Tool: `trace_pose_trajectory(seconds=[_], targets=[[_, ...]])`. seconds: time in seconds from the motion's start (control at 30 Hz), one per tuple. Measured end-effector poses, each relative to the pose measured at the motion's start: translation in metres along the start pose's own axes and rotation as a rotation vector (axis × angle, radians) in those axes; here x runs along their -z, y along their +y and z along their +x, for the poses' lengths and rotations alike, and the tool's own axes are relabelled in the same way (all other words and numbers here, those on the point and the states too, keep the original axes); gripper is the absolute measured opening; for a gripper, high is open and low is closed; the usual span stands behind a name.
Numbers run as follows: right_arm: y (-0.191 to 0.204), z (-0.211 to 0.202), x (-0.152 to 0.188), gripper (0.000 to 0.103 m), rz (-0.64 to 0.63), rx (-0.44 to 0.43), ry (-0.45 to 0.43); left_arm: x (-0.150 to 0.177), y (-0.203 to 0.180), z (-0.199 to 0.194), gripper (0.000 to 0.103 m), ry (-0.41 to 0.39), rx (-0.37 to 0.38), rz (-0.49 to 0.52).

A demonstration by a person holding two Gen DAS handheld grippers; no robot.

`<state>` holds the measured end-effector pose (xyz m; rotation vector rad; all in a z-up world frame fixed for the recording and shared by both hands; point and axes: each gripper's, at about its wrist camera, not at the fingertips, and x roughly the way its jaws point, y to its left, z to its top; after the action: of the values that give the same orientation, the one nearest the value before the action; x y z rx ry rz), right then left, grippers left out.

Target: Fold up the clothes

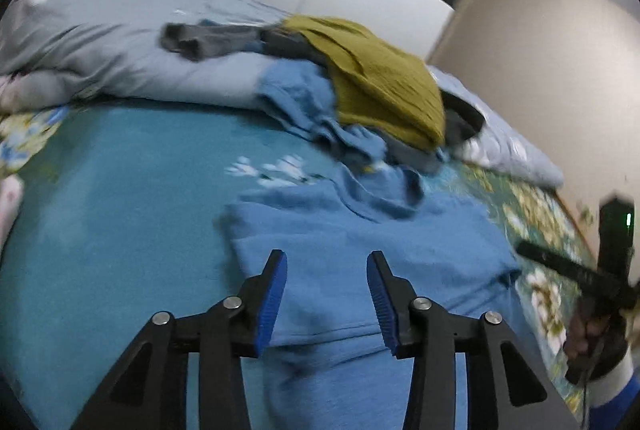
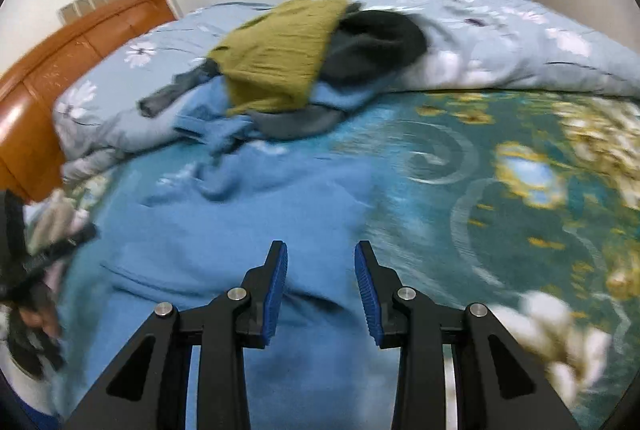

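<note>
A blue garment (image 1: 360,242) lies spread on the bed, on a teal floral sheet (image 1: 120,197). Its cloth is a plain mid-blue with a soft, slightly fuzzy look. From the left wrist camera it shows a fairly straight left edge, a corner at the upper left, and a fold line running across it near the gripper. Its upper part bunches into wrinkles where it runs toward the pile behind. From the right wrist camera the same garment (image 2: 248,222) fills the lower middle, with a curved seam or crease across it and a rumpled area at its far end.

The left gripper (image 1: 327,296) is over the garment with its blue-padded fingers apart, nothing between them. The right gripper (image 2: 321,290) is likewise spread wide, empty, above the garment's right edge, where blue cloth meets the sheet (image 2: 500,189).

Behind the garment is a pile of clothes: an olive knit (image 1: 380,81) on top, dark grey pieces (image 1: 200,39) beside it and more blue cloth beneath. The pile rests against a pale blue flowered duvet (image 1: 100,29). An orange-brown headboard (image 2: 80,41) stands at the bed's end.

Both views are blurred. Each shows the other gripper at its edge, held by a hand (image 1: 588,330).
</note>
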<state>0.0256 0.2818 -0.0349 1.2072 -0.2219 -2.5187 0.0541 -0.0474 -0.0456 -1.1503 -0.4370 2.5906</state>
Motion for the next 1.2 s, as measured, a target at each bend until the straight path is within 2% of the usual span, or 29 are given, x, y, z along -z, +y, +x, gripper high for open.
trace_pose_trajectory(seconds=[0.07,0.17,0.27,0.4,0.53,0.6,0.73,0.87,0.97,1.03,1.2], targets=[[0.008,0.011,0.000,0.036,-0.029,-0.025,0.026,0.003,0.000,0.007,0.045,0.017,0.002,0.007],[0.005,0.018,0.006,0.036,-0.058,-0.009,0.039,0.008,0.000,0.017,0.045,0.042,0.005,0.017],[-0.013,0.025,0.011,0.036,0.013,-0.031,0.054,0.013,-0.001,0.027,0.045,0.067,0.007,0.027],[-0.017,0.032,0.014,0.036,0.051,-0.035,0.055,0.014,-0.001,0.033,0.045,0.088,0.007,0.024],[-0.015,0.020,0.011,0.036,0.062,-0.033,0.061,0.016,-0.004,0.014,0.046,0.081,0.026,0.002],[-0.016,0.001,0.016,0.036,0.055,-0.050,0.042,0.024,-0.004,-0.005,0.054,0.075,0.048,-0.015],[-0.030,-0.038,0.052,0.036,0.077,-0.087,0.042,0.052,0.003,-0.031,0.058,0.092,0.063,-0.089],[-0.058,-0.063,0.097,0.036,0.175,-0.114,0.072,0.085,0.010,-0.041,0.058,0.141,0.067,-0.179],[-0.069,-0.075,0.124,0.036,0.247,-0.186,0.094,0.102,0.003,-0.054,0.058,0.156,0.082,-0.191],[-0.070,-0.085,0.138,0.036,0.263,-0.214,0.085,0.112,-0.003,-0.062,0.058,0.176,0.102,-0.197],[-0.057,-0.095,0.168,0.036,0.273,-0.317,0.128,0.146,-0.015,-0.079,0.057,0.226,0.167,-0.214]])
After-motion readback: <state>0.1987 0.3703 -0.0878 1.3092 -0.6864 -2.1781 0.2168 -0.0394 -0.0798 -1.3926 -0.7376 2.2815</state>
